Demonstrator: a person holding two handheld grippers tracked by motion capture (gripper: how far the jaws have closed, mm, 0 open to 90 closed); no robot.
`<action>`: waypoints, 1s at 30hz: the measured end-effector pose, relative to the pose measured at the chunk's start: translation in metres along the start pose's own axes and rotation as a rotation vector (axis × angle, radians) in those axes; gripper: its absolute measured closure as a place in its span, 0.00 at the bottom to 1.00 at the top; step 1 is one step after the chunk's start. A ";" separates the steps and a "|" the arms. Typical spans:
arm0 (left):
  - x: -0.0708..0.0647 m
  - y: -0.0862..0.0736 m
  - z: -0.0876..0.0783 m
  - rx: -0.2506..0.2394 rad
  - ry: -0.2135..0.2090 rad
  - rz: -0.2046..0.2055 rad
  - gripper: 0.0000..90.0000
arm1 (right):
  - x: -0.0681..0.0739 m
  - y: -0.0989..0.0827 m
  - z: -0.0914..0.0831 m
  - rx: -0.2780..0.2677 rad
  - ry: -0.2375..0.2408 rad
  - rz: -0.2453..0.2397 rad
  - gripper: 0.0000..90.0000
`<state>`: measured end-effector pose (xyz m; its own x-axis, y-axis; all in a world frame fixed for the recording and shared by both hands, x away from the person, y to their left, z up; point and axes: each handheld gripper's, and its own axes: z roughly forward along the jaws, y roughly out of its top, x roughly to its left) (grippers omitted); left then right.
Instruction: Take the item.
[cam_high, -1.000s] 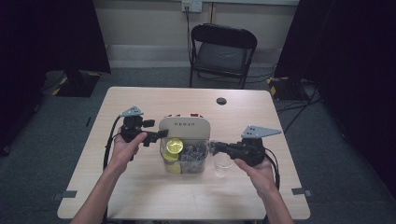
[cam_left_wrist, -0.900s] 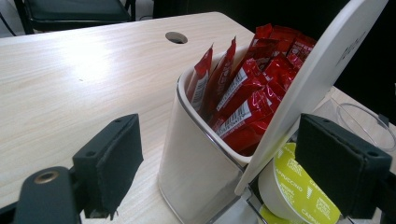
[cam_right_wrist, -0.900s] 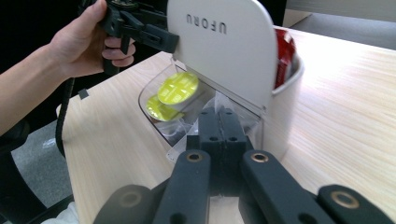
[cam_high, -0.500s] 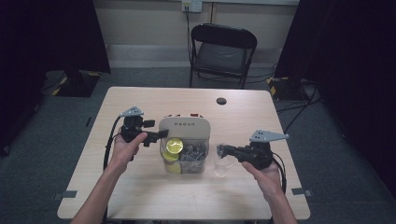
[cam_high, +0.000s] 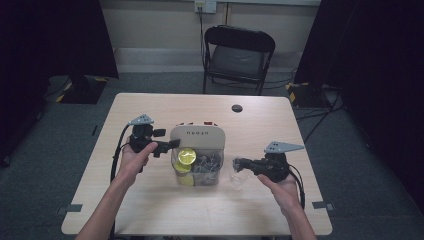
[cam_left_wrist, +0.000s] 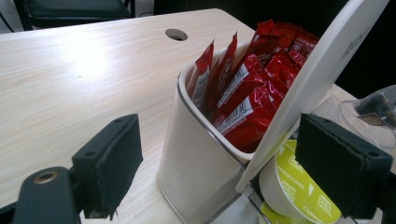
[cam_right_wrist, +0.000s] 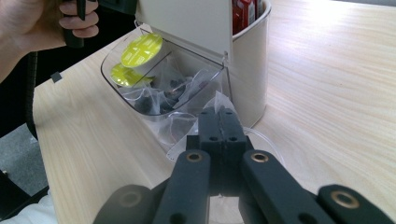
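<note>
The left gripper (cam_high: 167, 145) is held level in the left hand (cam_high: 132, 156), its jaws spread wide apart. The right gripper (cam_high: 239, 163) is held level in the right hand (cam_high: 280, 181), pointed toward the left one, jaws pressed together.

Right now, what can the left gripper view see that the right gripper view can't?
Left gripper view: the round hole in the table and a bit of the black chair behind it.

Right gripper view: the person's hand and the little see-through bags lying in the clear bin.

Both: the white box with its lid lifted, the red packets standing in it, and the yellow pods.
</note>
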<state>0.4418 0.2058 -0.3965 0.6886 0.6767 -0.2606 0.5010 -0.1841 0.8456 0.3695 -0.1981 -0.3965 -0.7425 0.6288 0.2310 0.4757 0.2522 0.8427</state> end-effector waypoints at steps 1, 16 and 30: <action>0.000 0.000 0.000 0.000 0.000 0.000 0.16 | 0.000 0.000 0.001 0.002 0.000 0.000 1.00; 0.000 0.000 0.000 0.004 0.001 -0.001 0.16 | -0.004 -0.008 0.007 0.051 -0.006 0.008 1.00; 0.000 0.000 0.000 0.006 -0.002 -0.002 0.16 | -0.003 -0.008 0.003 0.043 -0.004 0.011 0.86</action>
<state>0.4418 0.2060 -0.3970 0.6885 0.6758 -0.2633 0.5054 -0.1867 0.8425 0.3691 -0.1997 -0.4049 -0.7352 0.6345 0.2387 0.5041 0.2763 0.8182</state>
